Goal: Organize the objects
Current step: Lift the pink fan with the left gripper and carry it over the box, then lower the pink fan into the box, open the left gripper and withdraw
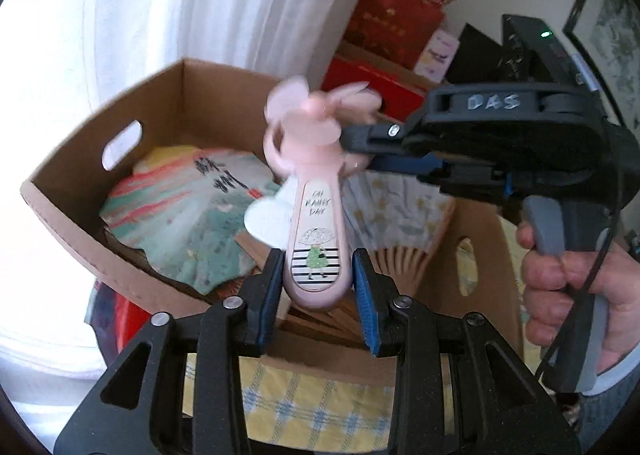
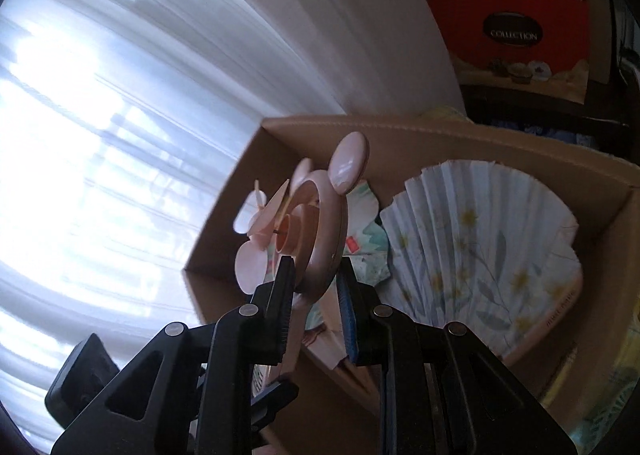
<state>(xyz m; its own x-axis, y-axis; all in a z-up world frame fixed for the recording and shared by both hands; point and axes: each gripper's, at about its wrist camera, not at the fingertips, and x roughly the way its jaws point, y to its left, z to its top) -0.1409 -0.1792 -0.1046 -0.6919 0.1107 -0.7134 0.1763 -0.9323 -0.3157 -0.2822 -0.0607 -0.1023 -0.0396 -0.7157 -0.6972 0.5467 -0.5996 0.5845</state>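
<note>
Pink fan (image 1: 316, 215) held upright above the box (image 1: 64, 191), handle base between the left gripper (image 1: 318, 287) pads, seemingly slack on one side, ring clamped in the right gripper (image 2: 314, 287) from the side. Best to loosen one grip only once the other is firm. Then lower gently beside the paper fan (image 2: 480, 251), keeping blades off the cardboard.

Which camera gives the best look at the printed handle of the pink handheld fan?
The left wrist view: the pink plastic handheld fan faces it, showing lettering and umbrella drawing. The right wrist view shows only the fan's ring, ears and blades edge-on.
</note>
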